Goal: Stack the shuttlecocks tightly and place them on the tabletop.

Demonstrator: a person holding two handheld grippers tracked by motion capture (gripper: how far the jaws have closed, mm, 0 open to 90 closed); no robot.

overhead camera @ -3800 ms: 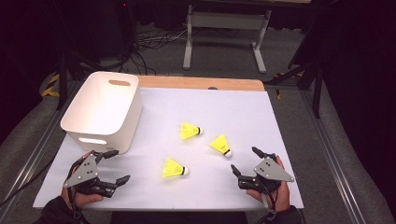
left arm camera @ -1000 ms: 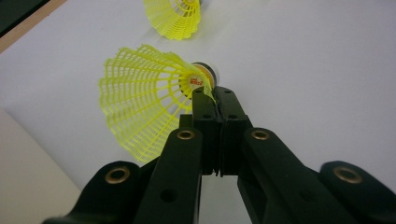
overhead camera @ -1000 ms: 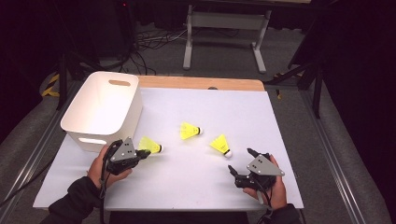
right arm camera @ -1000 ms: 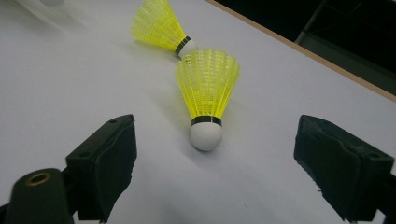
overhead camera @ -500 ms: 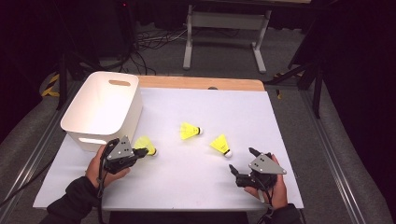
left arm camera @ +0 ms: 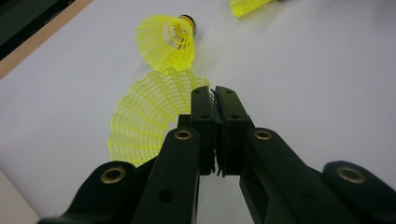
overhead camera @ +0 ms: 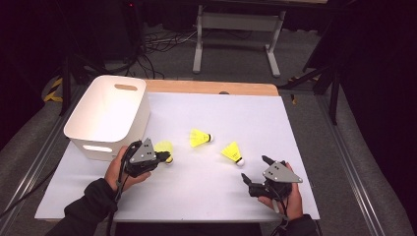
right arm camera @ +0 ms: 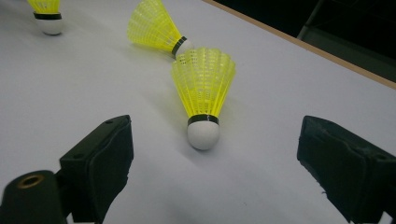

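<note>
Three yellow shuttlecocks with white corks are on the white table. My left gripper (overhead camera: 160, 157) is shut on the mesh skirt of one shuttlecock (overhead camera: 164, 146), just in front of the white basket (overhead camera: 93, 147). In the left gripper view the jaws meet on the rim of the held skirt (left arm camera: 144, 116), and a second shuttlecock (left arm camera: 168, 39) lies beyond. My right gripper (overhead camera: 255, 171) rests open at the front right. Its jaws stand wide on either side of the nearest shuttlecock (right arm camera: 203, 88), which lies with its cork toward me (overhead camera: 231, 151). The middle shuttlecock (overhead camera: 199, 138) lies farther off.
The basket's rim (overhead camera: 142, 105) stands tall at the left rear of the table. A wooden edge strip (overhead camera: 211, 87) runs along the far side. Beyond it stand a metal stand (overhead camera: 236, 22) and cables on the floor.
The left gripper went to the shuttlecock at the front middle and shut on it. In the last half second it has carried it slightly right and up. The right gripper has stayed put.
</note>
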